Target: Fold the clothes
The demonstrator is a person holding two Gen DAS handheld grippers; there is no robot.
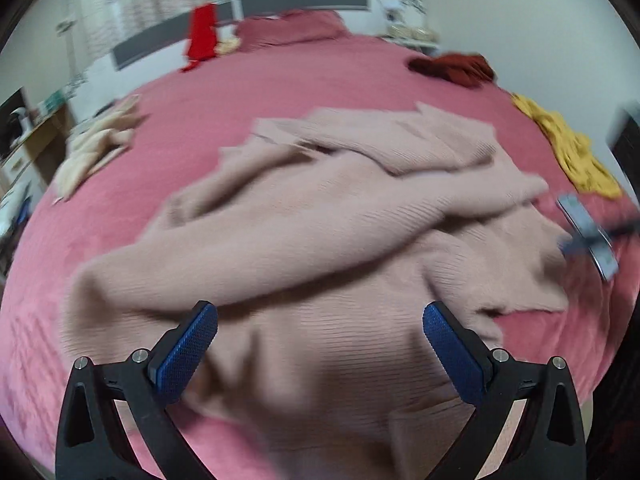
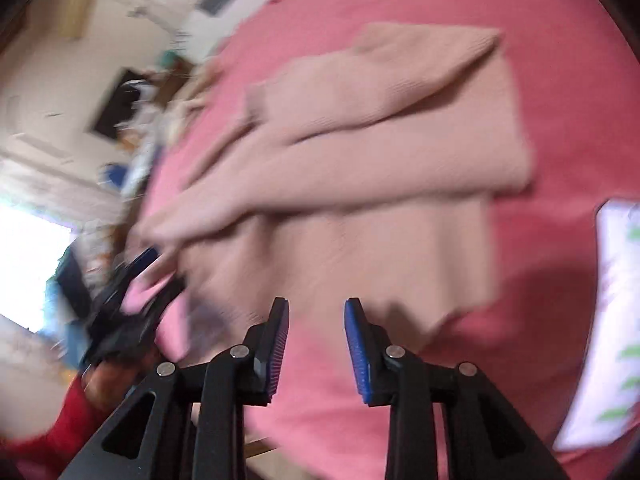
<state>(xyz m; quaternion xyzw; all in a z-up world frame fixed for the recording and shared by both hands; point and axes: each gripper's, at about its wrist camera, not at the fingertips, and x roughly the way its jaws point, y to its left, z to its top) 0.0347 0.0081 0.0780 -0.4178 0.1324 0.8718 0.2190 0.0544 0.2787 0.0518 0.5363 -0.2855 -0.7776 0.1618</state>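
— What is smeared in the left wrist view?
— The pink sweater [image 1: 320, 220] is blurred, so its folds are hard to make out. The right hand-held gripper [image 1: 588, 236] is seen only as a grey streak at the edge, and how its jaws stand cannot be told there.

— And in the right wrist view?
— The left hand-held gripper [image 2: 140, 292] is blurred into a dark shape. Something pink is seen by it, but a grip cannot be told. The shelf things [image 2: 120, 112] on the wall side are smeared. The white cloth with green marks [image 2: 612, 320] is cut off by the edge.

— Is anything hidden?
— The near edge of the bed [image 1: 200, 92] is covered by the sweater and the black arms.
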